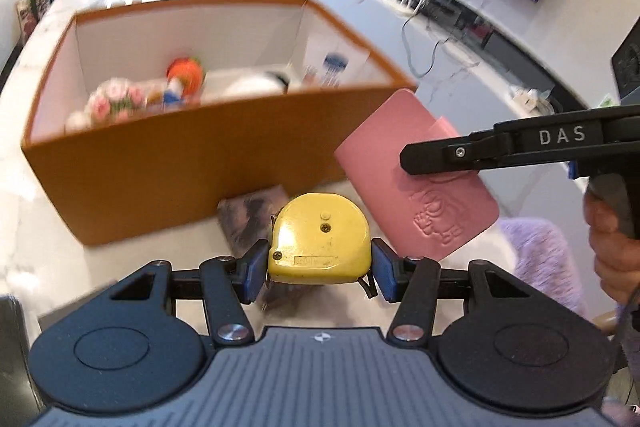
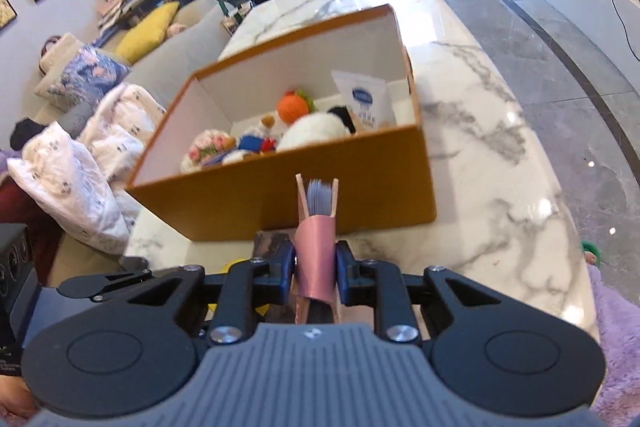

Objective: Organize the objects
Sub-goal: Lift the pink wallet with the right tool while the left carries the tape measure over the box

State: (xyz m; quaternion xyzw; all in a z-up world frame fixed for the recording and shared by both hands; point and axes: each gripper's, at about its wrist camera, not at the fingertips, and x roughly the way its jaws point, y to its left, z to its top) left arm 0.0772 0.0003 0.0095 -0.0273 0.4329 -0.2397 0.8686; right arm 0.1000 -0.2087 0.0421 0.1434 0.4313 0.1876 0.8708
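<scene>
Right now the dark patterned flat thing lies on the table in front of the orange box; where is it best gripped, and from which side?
Probably by its near free edge, coming low from the front. The dark flat item lies flat on the marble table, its far edge close to the orange box. Both grippers are full: left gripper holds the yellow tape measure, right gripper the pink notebook.

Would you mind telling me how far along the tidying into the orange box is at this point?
Partly done: the orange box already holds a crocheted orange, a white tube and soft toys. In hand: the left gripper clamps the yellow tape measure; the right gripper clamps the pink notebook. Both are outside the box and remain to be placed.
</scene>
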